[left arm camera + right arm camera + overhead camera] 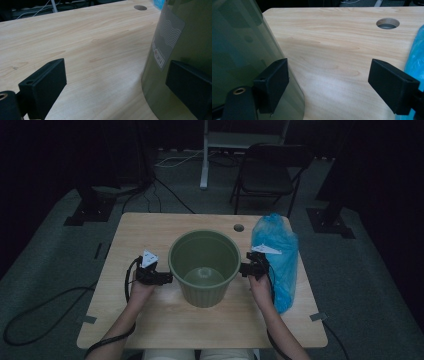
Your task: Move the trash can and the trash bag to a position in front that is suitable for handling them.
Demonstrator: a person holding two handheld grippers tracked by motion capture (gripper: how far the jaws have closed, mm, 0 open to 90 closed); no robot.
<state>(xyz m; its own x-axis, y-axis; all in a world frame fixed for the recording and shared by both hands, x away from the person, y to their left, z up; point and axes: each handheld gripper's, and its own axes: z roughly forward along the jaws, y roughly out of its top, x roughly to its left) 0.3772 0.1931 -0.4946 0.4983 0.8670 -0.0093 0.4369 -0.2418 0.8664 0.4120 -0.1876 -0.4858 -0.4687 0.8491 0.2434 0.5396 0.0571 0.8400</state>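
Green bucket (204, 265) is standing upright in the middle of the counter (150, 227), with its open top facing up and nothing inside it. A pale sticker (166, 37) with wavy lines is sitting on the bucket's side.

Left tongs (162, 278) are sitting just beside the bucket, on its left side. Their jaws are spread wide apart. In the left gripper view, one jaw is lying right against the bucket's wall and the other is hanging over bare wood, away from the bucket. They are not squeezing anything.

Right tongs (244, 269) are sitting just beside the bucket, on its right side. Their jaws are wide apart too. In the right gripper view, one jaw is right up against the bucket's wall, and the other is reaching out near a blue plastic bag (278, 255). They are not squeezing anything either.

The blue bag is lying on the counter to the right of the bucket, close behind the right tongs. A small round hole (238, 227) is showing in the counter just behind the bucket.
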